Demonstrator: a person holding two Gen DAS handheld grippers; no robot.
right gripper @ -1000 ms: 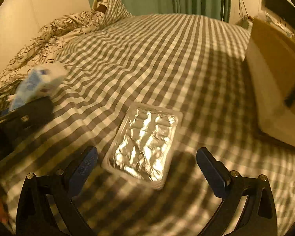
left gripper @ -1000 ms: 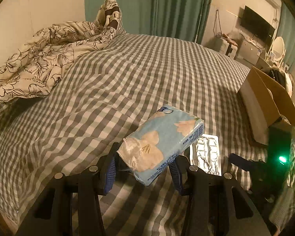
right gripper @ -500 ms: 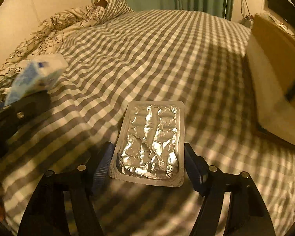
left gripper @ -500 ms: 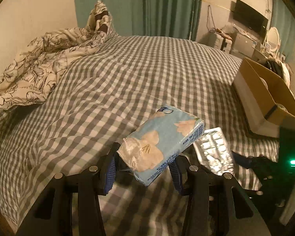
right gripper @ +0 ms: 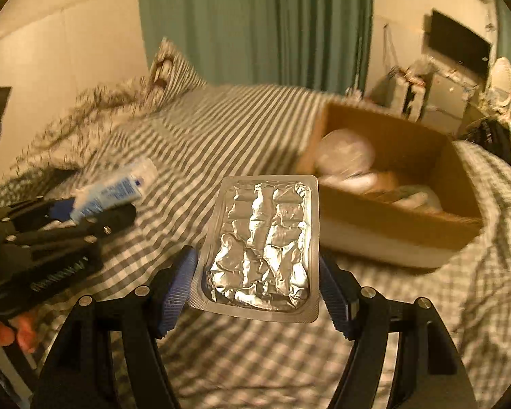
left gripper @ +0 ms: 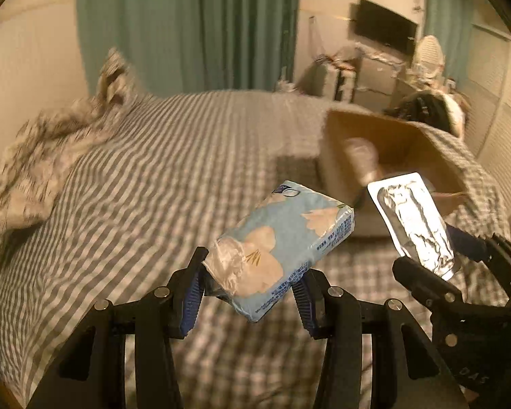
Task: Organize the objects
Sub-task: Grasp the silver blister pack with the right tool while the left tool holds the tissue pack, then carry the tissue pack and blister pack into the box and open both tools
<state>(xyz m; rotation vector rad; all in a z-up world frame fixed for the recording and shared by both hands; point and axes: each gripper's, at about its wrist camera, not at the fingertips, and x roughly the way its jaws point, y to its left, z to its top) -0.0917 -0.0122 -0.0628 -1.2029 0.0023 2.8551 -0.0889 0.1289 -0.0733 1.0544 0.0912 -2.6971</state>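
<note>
While both grippers hang above the checked bed, each carries one thing clear of the cover: the left gripper has its fingers clamped tight on the near end of a light-blue tissue pack, and the right gripper has its fingers pressed against the two long edges of a foil blister pack, which is held flat and raised. Toward the bed's right edge sits an open cardboard box, its near wall facing the grippers, with open checked cover between it and them. Most of the bed's middle and left lies bare — only the rumpled floral quilt piles along the far left edge, below the green curtain. From the left wrist, the foil pack shows edge-on and tilted, just in front of the box's near corner, and only a pale shape shows inside the box. From the right wrist the box's inside opens up — a pale round item and other blurred things lie in it — and the hand on the left gripper shows at the frame's edge.
</note>
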